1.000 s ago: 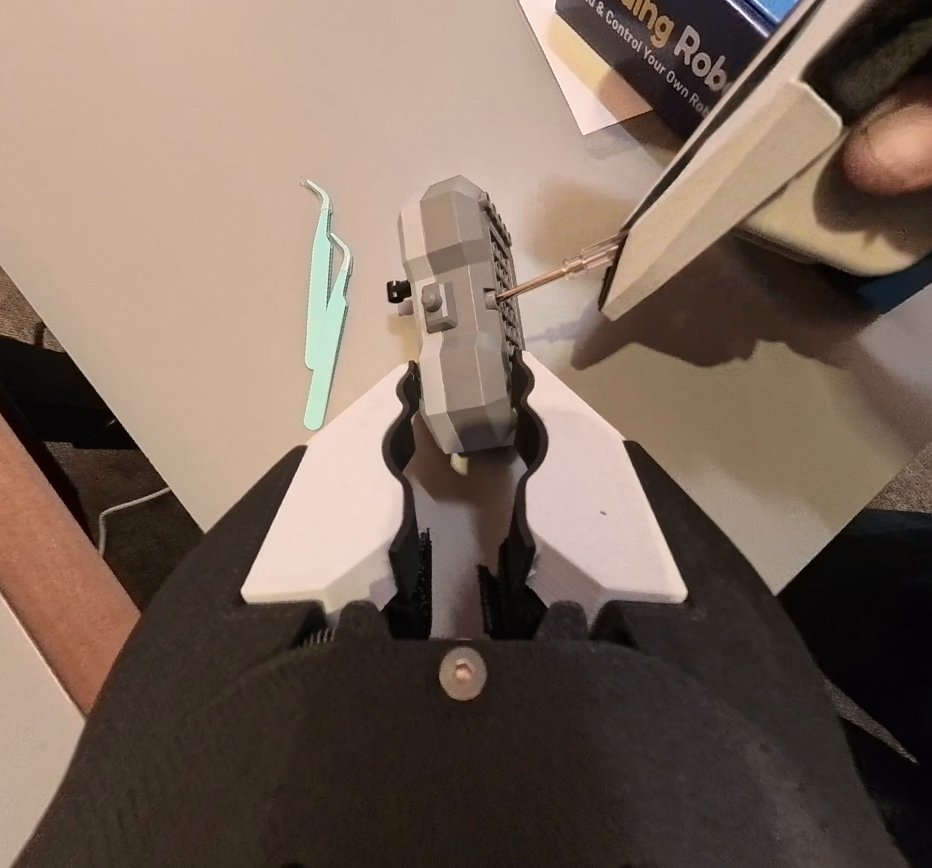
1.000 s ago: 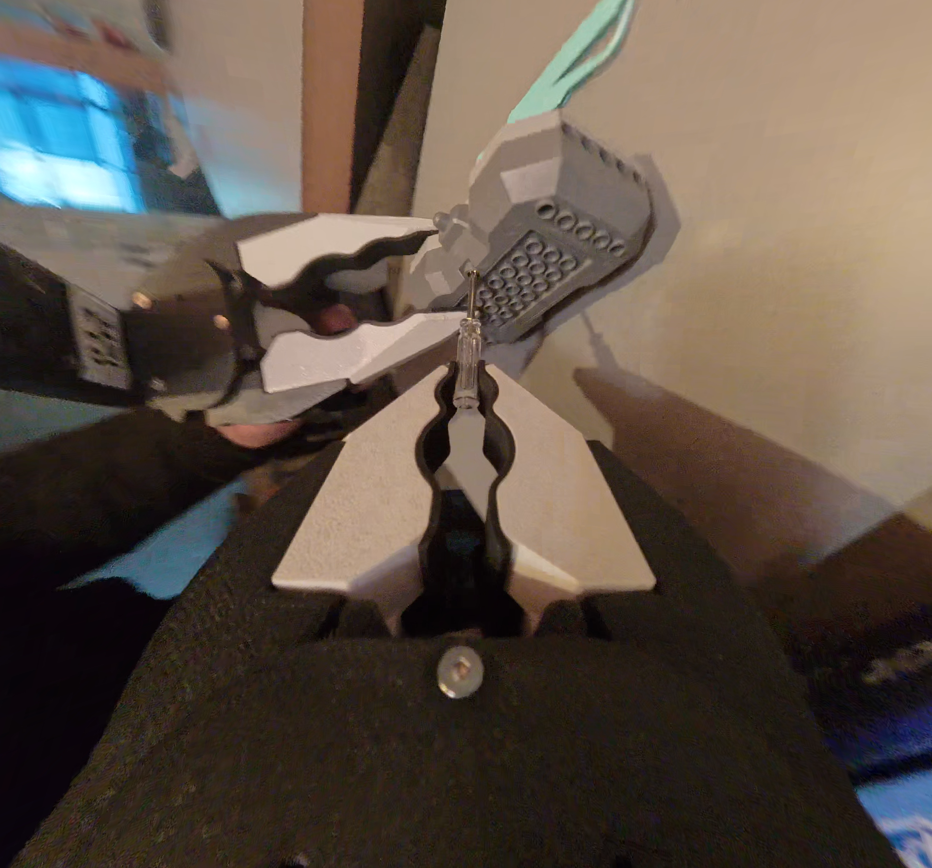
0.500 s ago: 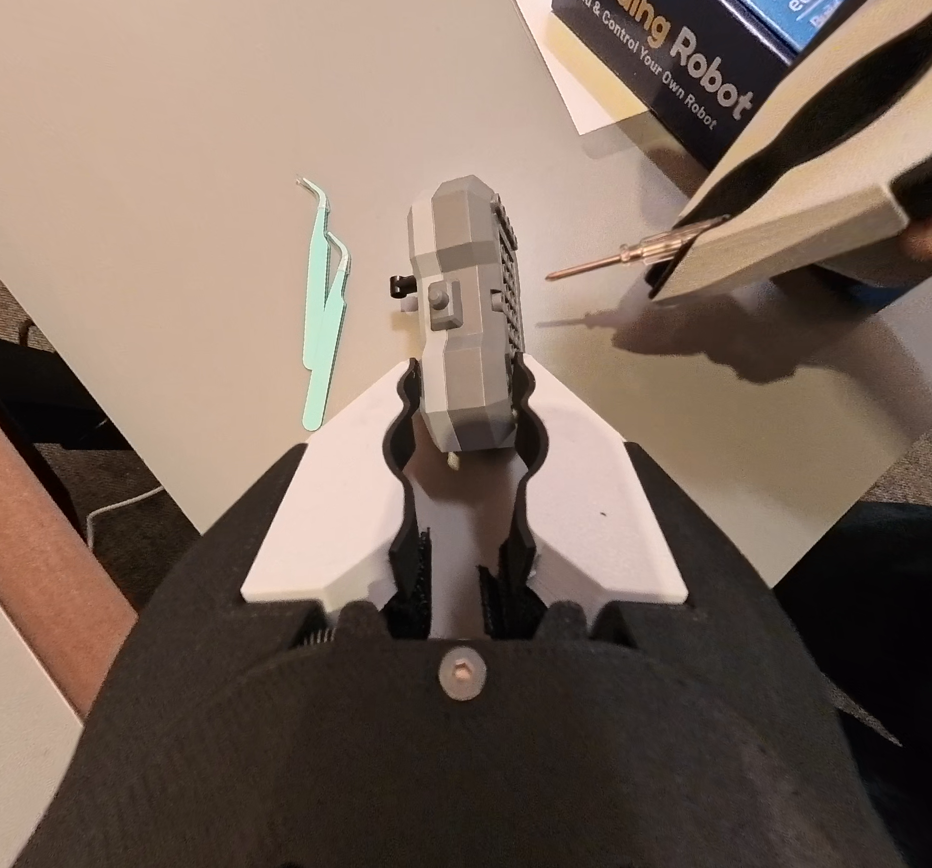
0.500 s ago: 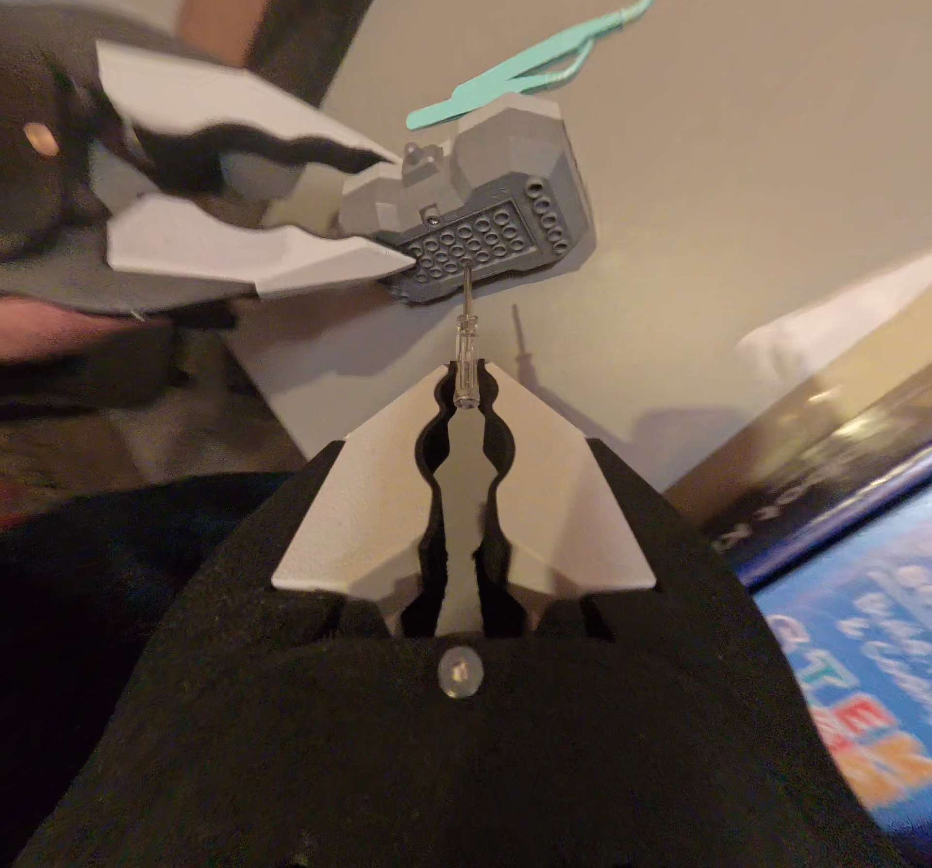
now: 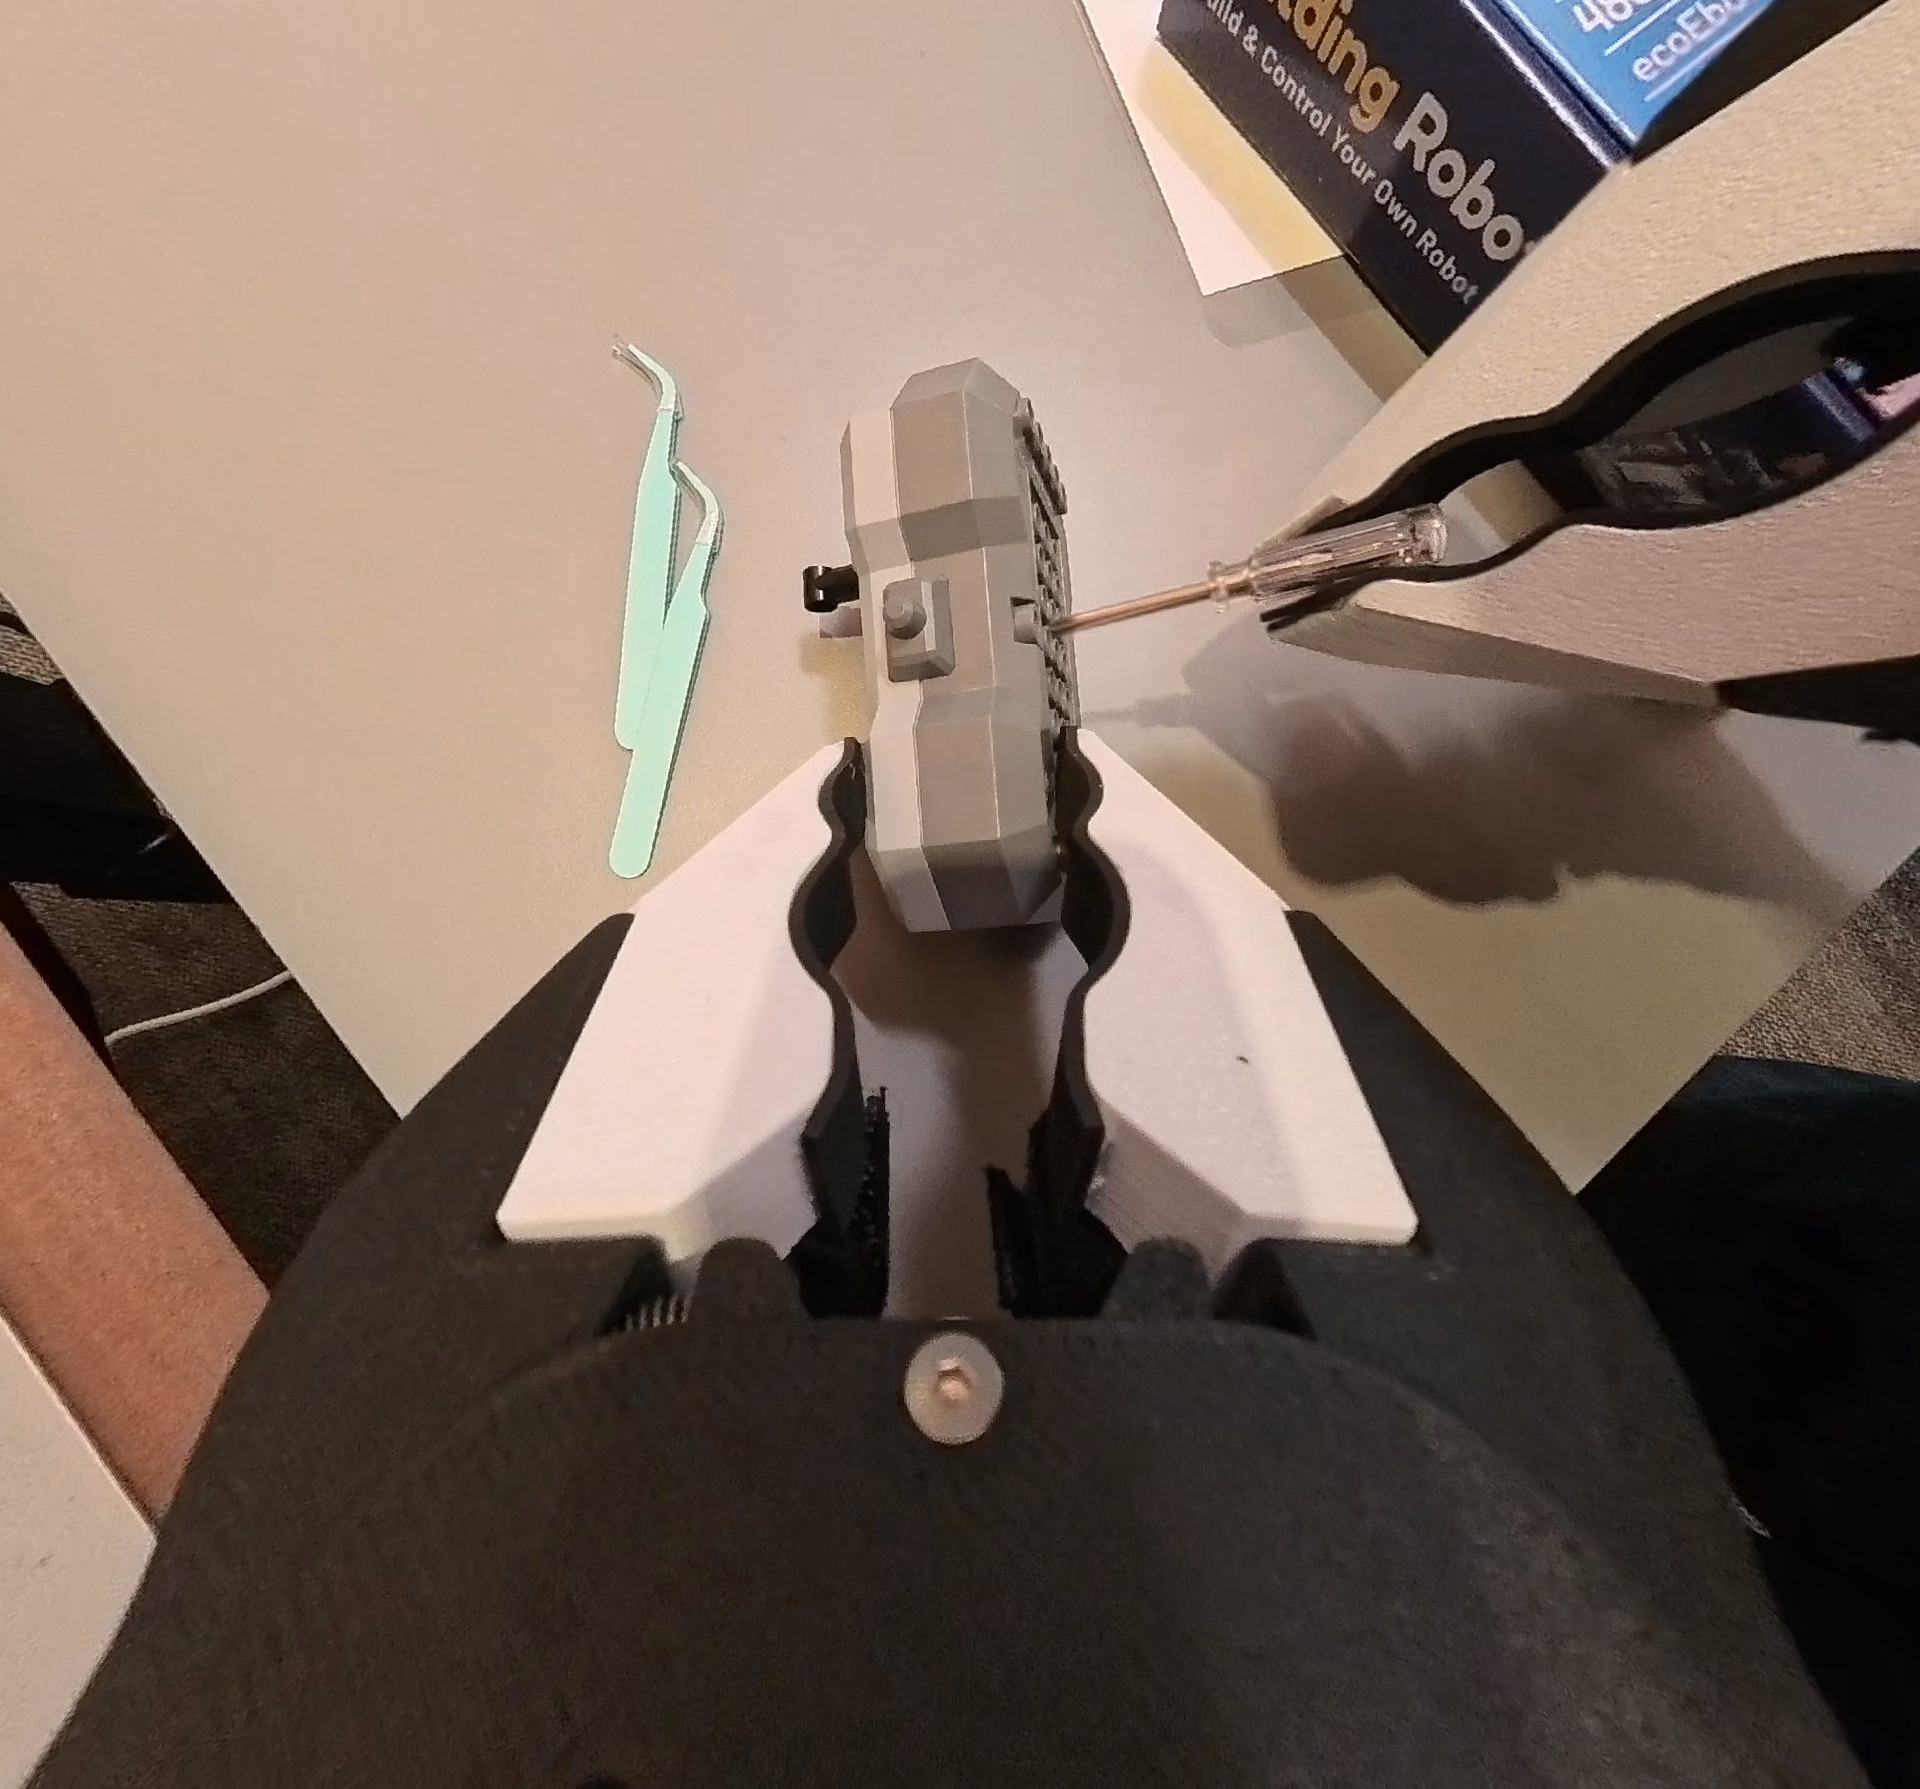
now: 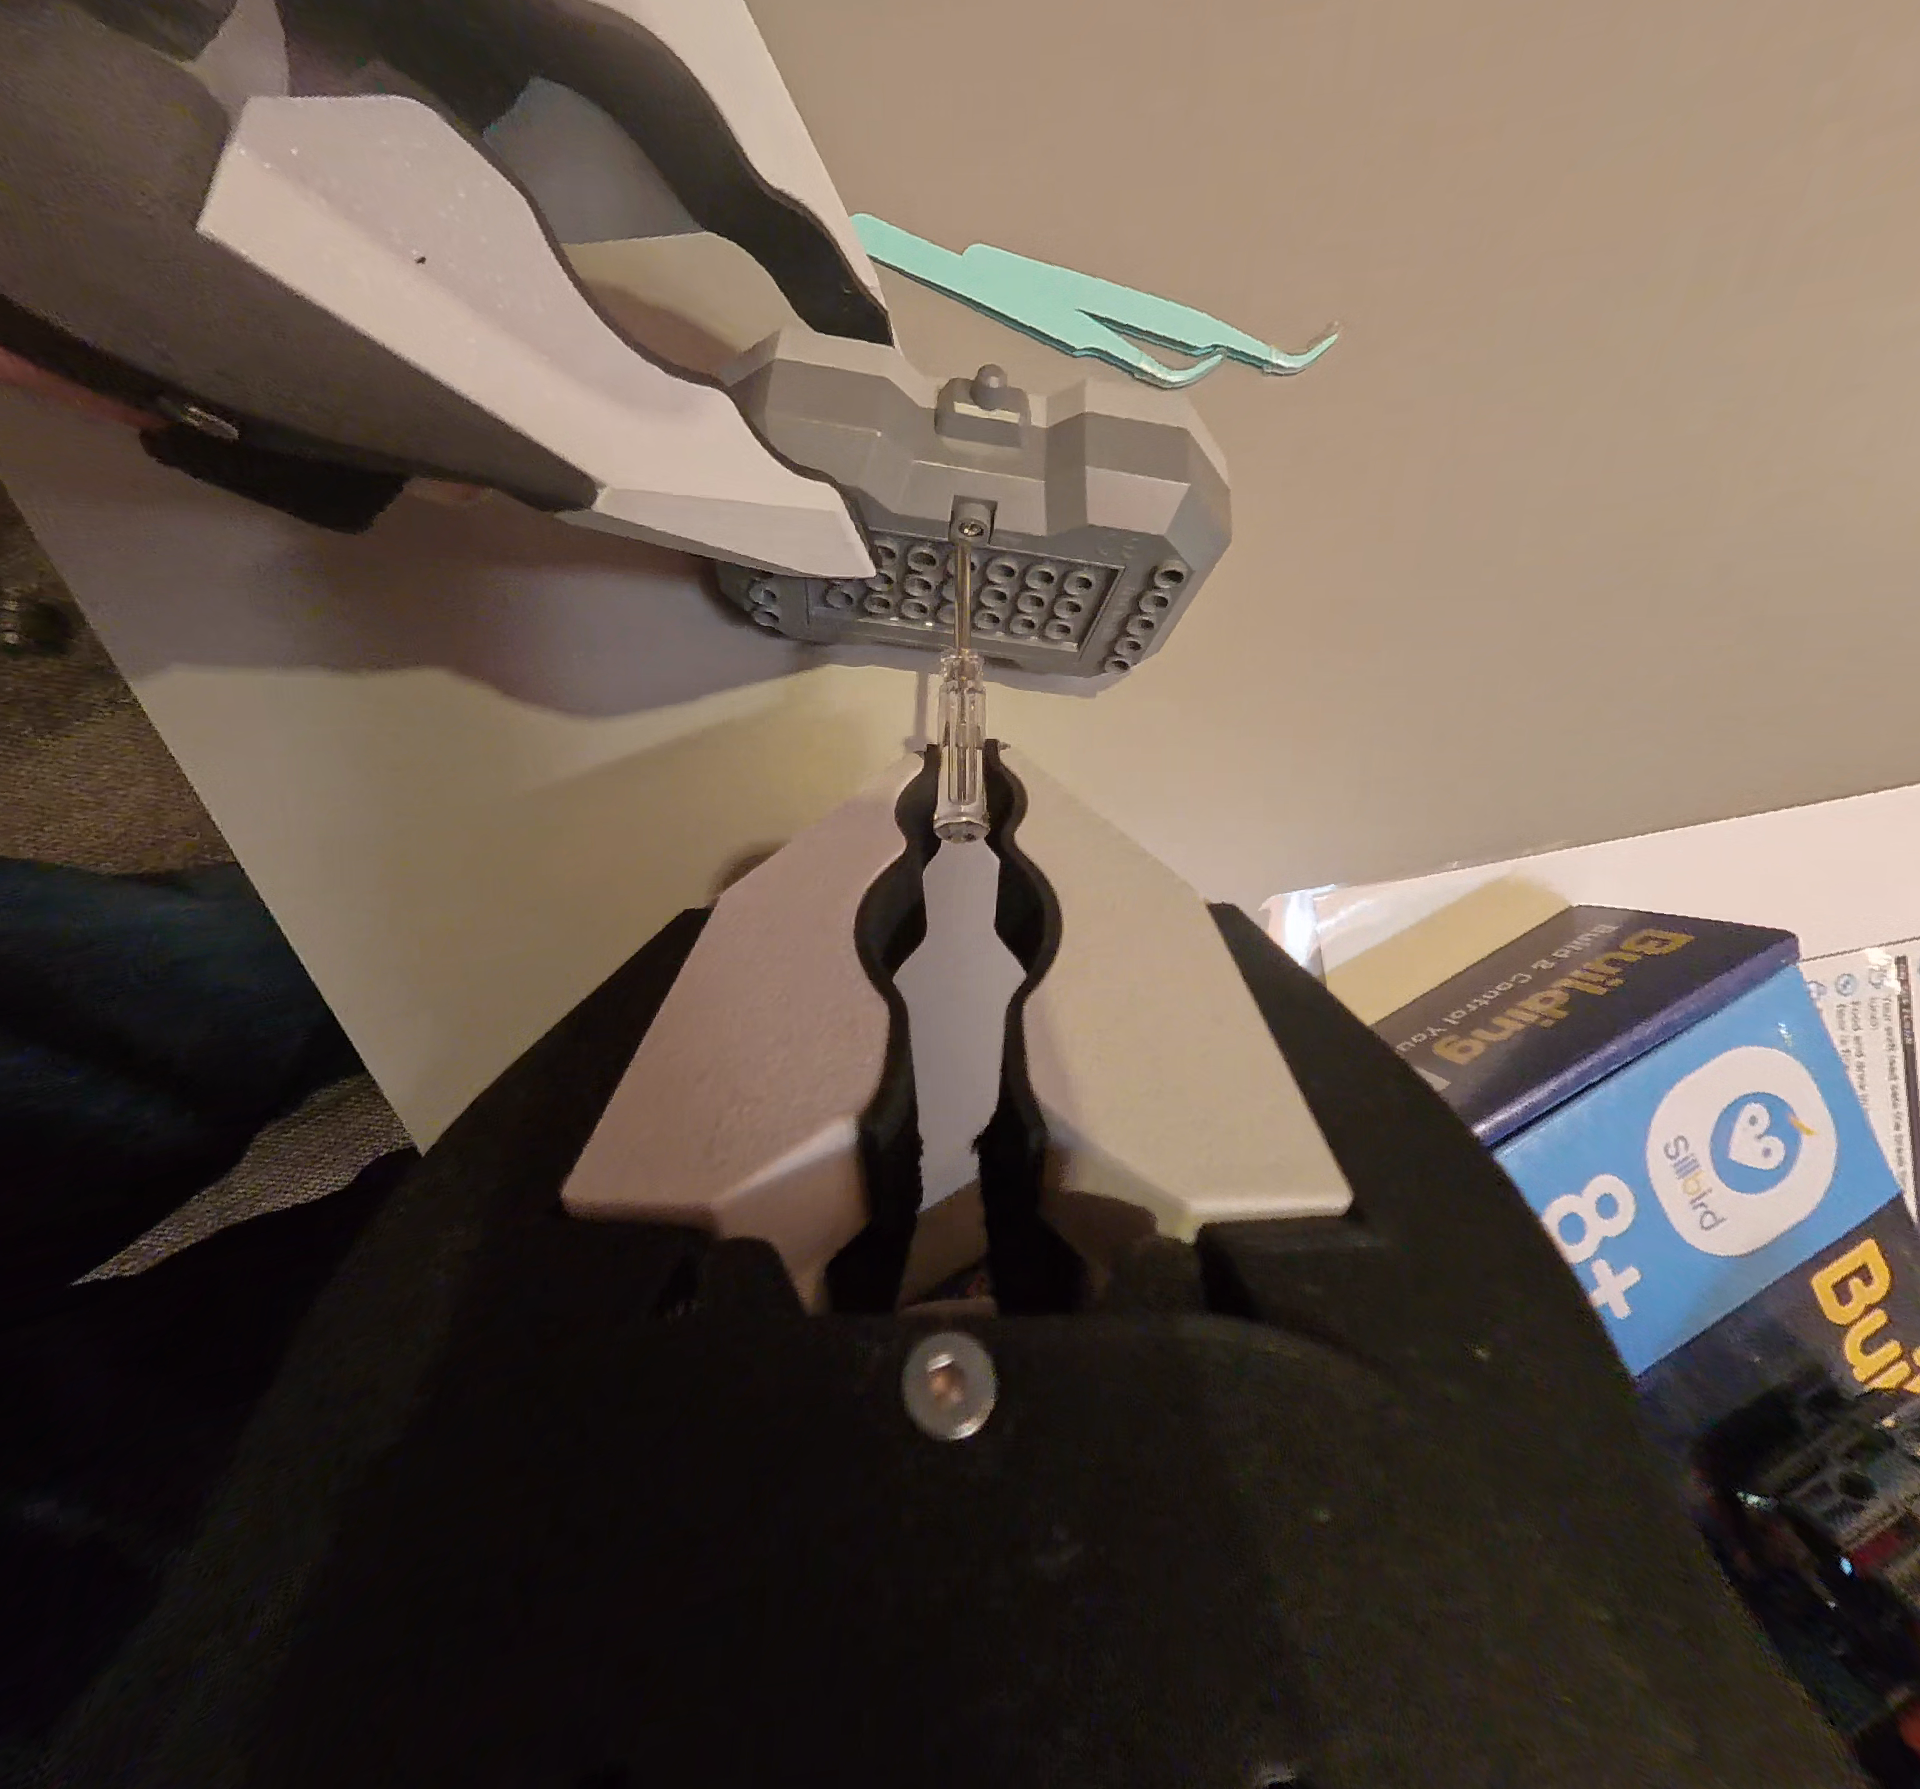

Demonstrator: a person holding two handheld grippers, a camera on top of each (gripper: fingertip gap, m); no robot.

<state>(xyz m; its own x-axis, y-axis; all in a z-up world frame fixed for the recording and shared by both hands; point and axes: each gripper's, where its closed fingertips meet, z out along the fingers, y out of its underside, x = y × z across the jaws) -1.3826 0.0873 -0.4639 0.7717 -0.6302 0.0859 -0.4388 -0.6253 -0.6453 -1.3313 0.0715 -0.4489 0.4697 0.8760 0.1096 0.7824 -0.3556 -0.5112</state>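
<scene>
My left gripper [image 5: 961, 783] is shut on a grey building-block module [image 5: 951, 638] and holds it on edge over the table [image 5: 416, 233]. The module has a dark studded plate on its right side. My right gripper [image 6: 956, 763] is shut on a small clear-handled screwdriver [image 6: 958, 731]. Its metal tip sits in a screw on the module's small side tab [image 6: 971, 526]. In the left wrist view the screwdriver [image 5: 1247, 576] comes in from the right and its tip touches the module. The module [image 6: 997, 492] and the left gripper [image 6: 852, 451] also show in the right wrist view.
Mint green tweezers [image 5: 665, 617] lie on the table left of the module; they also show in the right wrist view [image 6: 1091, 316]. A dark blue and light blue kit box [image 5: 1455, 56] stands at the back right on white paper [image 5: 1164, 77]. The table's near edge runs close below the grippers. Tip to tip, the grippers are about 6 cm apart.
The screwdriver drew back from the module half a second ago and now has its tip against the module's side tab again. The left gripper has held the module almost still.
</scene>
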